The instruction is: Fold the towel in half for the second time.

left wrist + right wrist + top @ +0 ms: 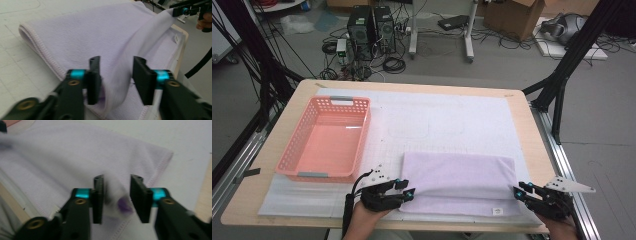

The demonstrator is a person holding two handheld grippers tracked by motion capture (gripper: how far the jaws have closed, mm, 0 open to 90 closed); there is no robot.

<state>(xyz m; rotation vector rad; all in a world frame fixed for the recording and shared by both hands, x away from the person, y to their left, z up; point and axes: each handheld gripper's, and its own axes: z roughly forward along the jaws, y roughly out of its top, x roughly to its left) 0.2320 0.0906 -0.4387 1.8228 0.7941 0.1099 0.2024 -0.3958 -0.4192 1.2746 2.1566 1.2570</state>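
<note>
Cables, computer towers and cardboard boxes crowd the grey floor beyond a wooden table [292, 102] covered by a white gridded mat [452, 120].

Left gripper [408, 193]: jaws stand partly apart at the towel's near-left corner; a raised fold of cloth lies between them in the left gripper view, with a gap on both sides, so nothing is clamped. Right gripper [517, 192]: jaws likewise partly apart at the near-right corner, with blurred cloth between them and no pad pressing on it.

The towel [459, 177] lies folded along the near edge of the table, right of centre. It is lilac, soft and napped, with a stitched hem and a small white label near its near-right corner.

Risks, as judged:
- Limp cloth may slump out of the unclosed jaws, leaving the fold uneven.
- Closing on a single layer would let the lower layer drag and bunch.
- Unequal pull from the two hands would skew the edges.

A pink plastic basket [354, 103], rigid with perforated walls, sits at the left side, apart from the towel.
</note>
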